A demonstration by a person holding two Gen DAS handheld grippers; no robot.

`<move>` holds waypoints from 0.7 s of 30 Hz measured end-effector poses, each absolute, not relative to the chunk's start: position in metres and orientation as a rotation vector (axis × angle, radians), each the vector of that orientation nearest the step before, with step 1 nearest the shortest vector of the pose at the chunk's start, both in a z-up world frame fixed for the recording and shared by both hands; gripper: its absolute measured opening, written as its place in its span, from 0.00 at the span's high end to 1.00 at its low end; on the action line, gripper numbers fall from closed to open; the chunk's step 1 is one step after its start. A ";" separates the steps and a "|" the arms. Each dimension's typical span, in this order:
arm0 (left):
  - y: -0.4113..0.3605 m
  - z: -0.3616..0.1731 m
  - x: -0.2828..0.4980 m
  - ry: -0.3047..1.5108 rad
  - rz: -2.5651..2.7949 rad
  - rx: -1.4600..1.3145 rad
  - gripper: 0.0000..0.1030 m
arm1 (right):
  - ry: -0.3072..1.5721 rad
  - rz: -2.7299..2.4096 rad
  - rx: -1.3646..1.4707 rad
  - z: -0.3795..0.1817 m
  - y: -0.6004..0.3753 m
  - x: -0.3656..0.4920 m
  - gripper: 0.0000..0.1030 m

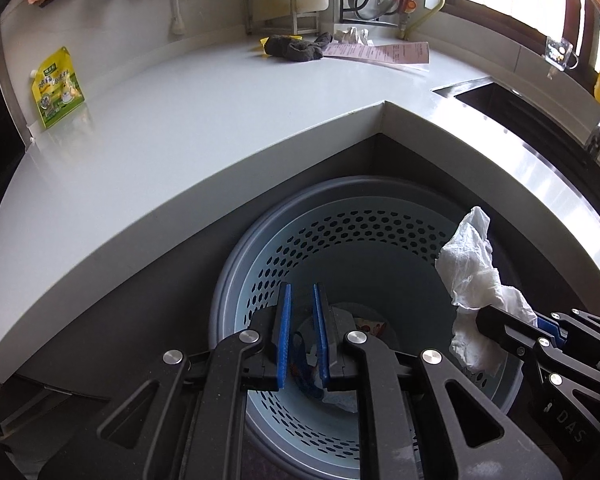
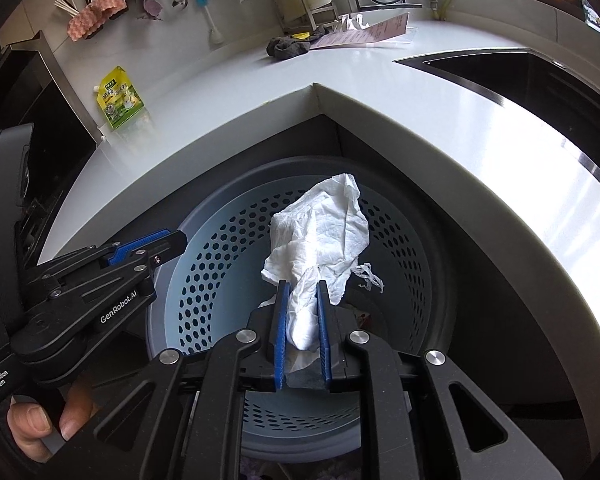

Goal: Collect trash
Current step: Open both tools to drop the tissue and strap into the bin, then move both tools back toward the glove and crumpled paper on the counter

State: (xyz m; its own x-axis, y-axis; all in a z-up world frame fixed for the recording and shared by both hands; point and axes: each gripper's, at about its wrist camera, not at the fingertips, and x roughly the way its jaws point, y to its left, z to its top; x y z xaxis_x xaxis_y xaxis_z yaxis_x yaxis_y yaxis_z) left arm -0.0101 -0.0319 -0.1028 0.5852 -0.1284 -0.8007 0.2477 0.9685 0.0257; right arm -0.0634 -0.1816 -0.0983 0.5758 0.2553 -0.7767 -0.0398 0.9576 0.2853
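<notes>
My right gripper (image 2: 302, 320) is clamped on a crumpled white tissue (image 2: 324, 232): its 2 blue pads press the lower twist of the paper, and the rest fans up and out toward 12 o'clock. In the left wrist view the same tissue (image 1: 474, 280) sits at 3 o'clock, sticking out of the right gripper (image 1: 500, 326) as it comes in from the right edge.

My left gripper (image 1: 302, 332) is nearly closed, only a narrow slit between its pads, and nothing is in it. From the right wrist camera I see it (image 2: 176, 240) at 9 o'clock, with the fingers of the left hand (image 2: 40, 424) wrapped round its handle at 7 o'clock.

Both grippers hang above the bin (image 1: 260, 280), a pale blue perforated basket with a grey rim, tucked into the inner corner of the counter. The tissue is over the bin's mouth, not in it. At the bottom of the bin (image 2: 396, 240) lie a few scraps; I cannot tell what they are.

Further out, the white counter (image 1: 180, 120) wraps the corner. At 10 o'clock a yellow-green pouch (image 1: 56, 88) leans against the wall. Near 12 o'clock lie a dark cloth (image 1: 296, 49), a pink paper (image 1: 380, 54) and another crumpled tissue (image 1: 354, 34). At 2 o'clock is the sink (image 1: 500, 98).
</notes>
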 end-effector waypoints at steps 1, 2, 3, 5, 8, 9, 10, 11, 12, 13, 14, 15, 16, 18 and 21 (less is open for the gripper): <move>-0.032 -0.103 -0.010 0.923 -0.221 0.138 0.87 | 0.943 0.174 0.248 -0.099 -0.182 -0.064 0.83; -0.031 -0.103 -0.010 0.923 -0.217 0.137 0.81 | 0.942 0.171 0.248 -0.098 -0.182 -0.064 0.77; -0.031 -0.103 -0.009 0.922 -0.217 0.135 0.73 | 0.940 0.168 0.249 -0.098 -0.183 -0.064 0.73; -0.030 -0.102 -0.010 0.913 -0.213 0.131 0.60 | 0.929 0.160 0.250 -0.097 -0.185 -0.065 0.56; -0.030 -0.099 -0.012 0.900 -0.211 0.133 0.54 | 0.918 0.156 0.250 -0.095 -0.187 -0.066 0.55; -0.029 -0.099 -0.011 0.901 -0.212 0.133 0.54 | 0.918 0.155 0.249 -0.095 -0.187 -0.065 0.55; -0.030 -0.099 -0.011 0.903 -0.212 0.133 0.54 | 0.918 0.155 0.250 -0.095 -0.187 -0.065 0.55; -0.030 -0.100 -0.011 0.904 -0.212 0.133 0.53 | 0.918 0.154 0.250 -0.095 -0.187 -0.065 0.55; -0.030 -0.100 -0.011 0.905 -0.212 0.134 0.53 | 0.919 0.154 0.250 -0.095 -0.187 -0.065 0.55; -0.030 -0.100 -0.011 0.907 -0.212 0.134 0.53 | 0.918 0.154 0.250 -0.095 -0.187 -0.065 0.55; -0.029 -0.100 -0.011 0.907 -0.212 0.134 0.53 | 0.918 0.153 0.251 -0.095 -0.187 -0.065 0.55; -0.029 -0.101 -0.011 0.908 -0.213 0.134 0.53 | 0.919 0.155 0.251 -0.095 -0.187 -0.065 0.55; -0.029 -0.101 -0.011 0.907 -0.211 0.134 0.53 | 0.919 0.154 0.251 -0.095 -0.187 -0.065 0.55; -0.028 -0.101 -0.011 0.906 -0.211 0.134 0.51 | 0.917 0.155 0.252 -0.095 -0.188 -0.065 0.55; -0.026 -0.100 -0.009 0.906 -0.210 0.126 0.51 | 0.913 0.154 0.251 -0.094 -0.188 -0.064 0.55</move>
State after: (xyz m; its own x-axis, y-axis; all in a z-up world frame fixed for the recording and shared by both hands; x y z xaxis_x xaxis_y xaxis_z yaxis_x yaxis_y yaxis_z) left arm -0.0092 -0.0260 -0.1001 0.5984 -0.1279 -0.7909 0.2337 0.9721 0.0196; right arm -0.0642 -0.1881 -0.0939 0.6030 0.2374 -0.7616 -0.0251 0.9599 0.2793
